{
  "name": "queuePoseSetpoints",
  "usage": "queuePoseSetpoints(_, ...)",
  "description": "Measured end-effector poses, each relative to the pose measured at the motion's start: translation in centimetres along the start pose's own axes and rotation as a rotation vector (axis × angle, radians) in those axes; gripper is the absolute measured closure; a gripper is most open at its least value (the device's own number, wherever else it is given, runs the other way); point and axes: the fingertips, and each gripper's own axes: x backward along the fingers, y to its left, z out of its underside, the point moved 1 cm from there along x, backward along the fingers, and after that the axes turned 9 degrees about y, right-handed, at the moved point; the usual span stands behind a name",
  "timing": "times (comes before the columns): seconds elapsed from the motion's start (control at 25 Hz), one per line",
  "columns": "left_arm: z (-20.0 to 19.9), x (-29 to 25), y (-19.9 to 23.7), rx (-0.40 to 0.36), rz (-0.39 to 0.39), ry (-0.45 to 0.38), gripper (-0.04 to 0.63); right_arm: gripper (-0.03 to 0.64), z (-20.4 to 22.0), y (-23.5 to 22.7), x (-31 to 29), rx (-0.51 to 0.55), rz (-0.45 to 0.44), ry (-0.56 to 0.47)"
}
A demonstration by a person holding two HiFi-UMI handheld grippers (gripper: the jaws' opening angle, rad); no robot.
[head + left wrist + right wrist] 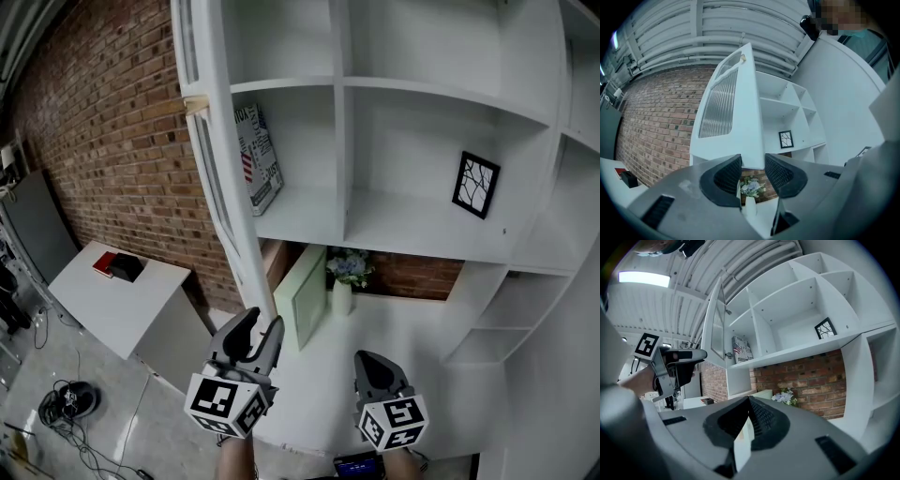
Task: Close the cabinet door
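You are working the approach step: the cabinet door (228,202) is standing wide open and no push is showing yet; closing is not yet done.

The door is hanging at the left side of the cabinet (441,94), swung out toward you; in the head view you are seeing it nearly edge-on. Its long axis is running vertically; its free edge is pointing near, toward you, and its ribbed glass face (719,105) is facing left, toward the brick wall (103,141).

You are holding the left gripper (262,328) just beside the door's lower end; in the left gripper view its jaws are standing apart with nothing clamped, and the door's bottom corner (752,157) is sitting just above the gap; contact cannot be told.

You are holding the right gripper (373,358) to the right, near you and well apart from the door; in the right gripper view its jaws are meeting at the tips and gripping nothing that can be made out.

The next move is probably calling for you to bring the left gripper against the door's left face near the free edge; then you would be pushing right and far, so that the door is swinging on its hinges across the left compartments; keep the jaws clear of the closing gap.
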Motion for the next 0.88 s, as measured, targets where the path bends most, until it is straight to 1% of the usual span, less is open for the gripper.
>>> queuePoseSetpoints(0.44, -0.2, -2.0, -1.0, -0.007, -0.022, -0.019, 0.436, 0.615, -0.1, -2.1, 0.1, 0.025, -0.024, 0.004)
queuePoseSetpoints(0.6, -0.2, -3.1, -1.4, 0.008, -0.028, -0.019, 0.436, 0.615, 0.1, -3.0, -0.1, 0.024, -0.035, 0.005)
queuePoseSetpoints(0.88, 0.1, -5.0, -2.1, 0.010, -0.002, -0.008, 0.437, 0.615, -0.1, -4.0, -0.3, 0.030, -0.045, -0.003)
